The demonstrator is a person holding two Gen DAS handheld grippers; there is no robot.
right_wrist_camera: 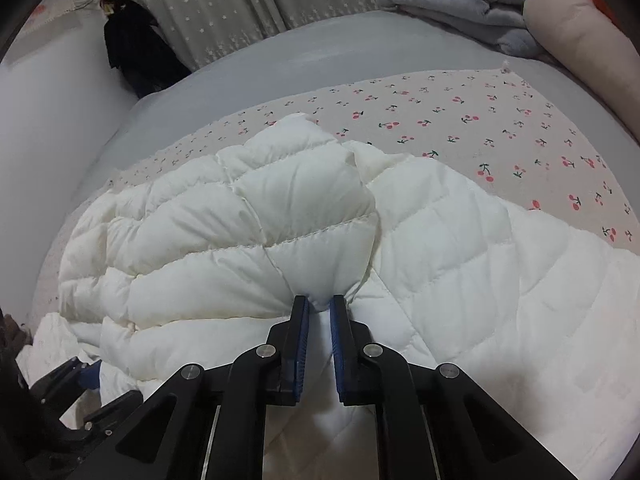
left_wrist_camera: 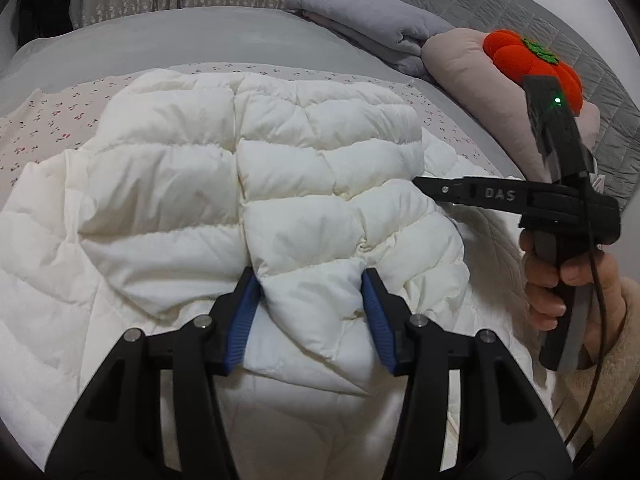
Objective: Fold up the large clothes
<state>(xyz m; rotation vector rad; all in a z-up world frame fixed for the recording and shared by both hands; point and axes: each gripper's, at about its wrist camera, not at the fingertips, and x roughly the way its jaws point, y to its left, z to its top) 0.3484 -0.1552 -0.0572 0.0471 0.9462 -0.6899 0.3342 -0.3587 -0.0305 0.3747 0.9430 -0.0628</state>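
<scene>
Right gripper (right_wrist_camera: 319, 304) clenched on a pinch of white jacket (right_wrist_camera: 248, 236), left gripper (left_wrist_camera: 310, 280) pressing a puffy fold, jacket on cherry-print sheet (right_wrist_camera: 500, 120), pillow (left_wrist_camera: 472, 76), grey blanket (left_wrist_camera: 372, 16) behind

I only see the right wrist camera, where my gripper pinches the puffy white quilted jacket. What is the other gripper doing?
Observer: The left gripper grips it too. Its blue pads squeeze a puffy fold of the white quilted jacket.
Operator: And what is holding my gripper up?
Observer: A hand in a fluffy cream sleeve is wrapped round the black handle of the right gripper.
</scene>
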